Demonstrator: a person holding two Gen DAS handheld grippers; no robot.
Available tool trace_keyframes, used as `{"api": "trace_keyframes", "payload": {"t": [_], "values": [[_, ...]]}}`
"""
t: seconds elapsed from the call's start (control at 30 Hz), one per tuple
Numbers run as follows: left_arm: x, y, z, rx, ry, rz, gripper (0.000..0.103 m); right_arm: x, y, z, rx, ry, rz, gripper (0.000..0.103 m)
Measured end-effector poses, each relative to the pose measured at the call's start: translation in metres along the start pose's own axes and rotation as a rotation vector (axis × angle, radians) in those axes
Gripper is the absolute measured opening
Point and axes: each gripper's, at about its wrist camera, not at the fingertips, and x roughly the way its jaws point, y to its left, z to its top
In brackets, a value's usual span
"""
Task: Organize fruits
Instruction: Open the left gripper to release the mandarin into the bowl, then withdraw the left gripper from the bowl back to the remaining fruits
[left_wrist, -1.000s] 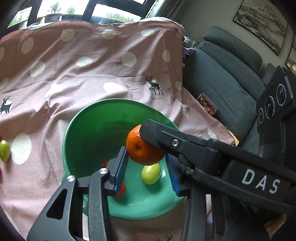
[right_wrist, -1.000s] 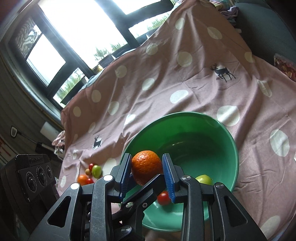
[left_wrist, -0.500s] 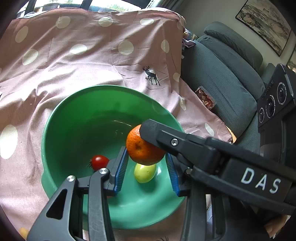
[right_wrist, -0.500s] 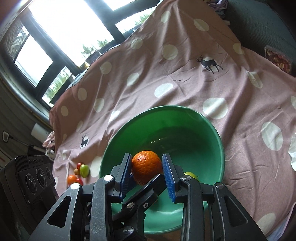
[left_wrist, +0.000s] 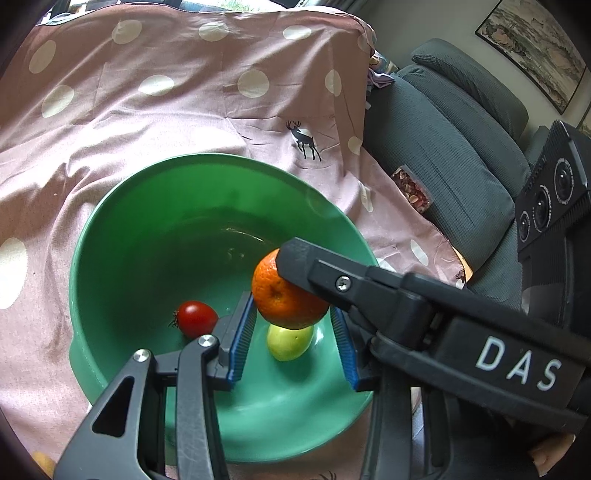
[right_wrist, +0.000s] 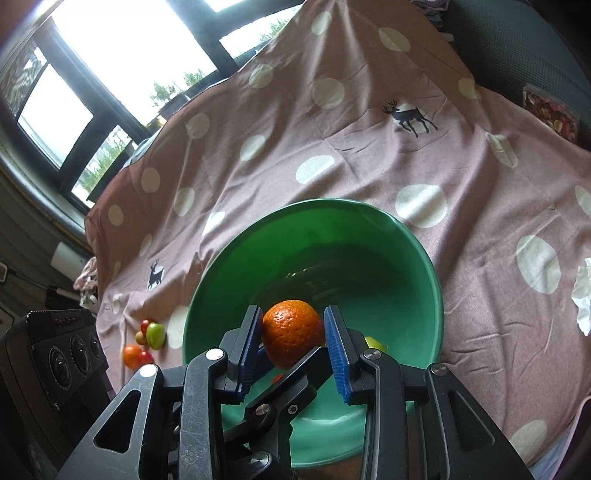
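Pink dotted cloth (right_wrist: 369, 155) w/ loose small fruits (right_wrist: 146, 341) near its left edge, then green bowl (right_wrist: 424, 266) holding tomato (left_wrist: 197, 318) & green fruit (left_wrist: 290, 339), orange (right_wrist: 291, 338) over it pinched by right gripper (right_wrist: 291, 349), left gripper (left_wrist: 291, 345) empty, part-open beneath.

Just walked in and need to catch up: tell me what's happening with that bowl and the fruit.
A person is sorting fruit with two hand-held grippers. The right gripper clamps an orange and holds it over the green bowl, not yet released. The left gripper hangs open just beside it, gripping nothing. A red tomato and a green fruit already lie in the bowl. A few small fruits wait on the dotted cloth.
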Motion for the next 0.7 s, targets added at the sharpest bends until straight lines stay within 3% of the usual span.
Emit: {"api": "trace_keyframes", "payload": {"t": [0.23, 0.33, 0.53, 0.7], "values": [[0.003, -0.001, -0.001, 0.009, 0.003, 0.014, 0.041, 0.003, -0.004, 0.000, 0.014, 0.026, -0.012, 0.037], [-0.002, 0.000, -0.001, -0.004, -0.020, 0.008, 0.043, 0.006, -0.009, 0.000, 0.031, 0.047, -0.008, 0.047], [-0.024, 0.002, -0.003, -0.019, -0.064, -0.009, 0.058, -0.011, -0.008, 0.000, 0.034, -0.035, -0.001, 0.064], [-0.063, 0.012, -0.007, -0.057, -0.141, -0.008, 0.078, -0.025, 0.001, 0.002, 0.018, -0.122, 0.015, 0.069]]}}
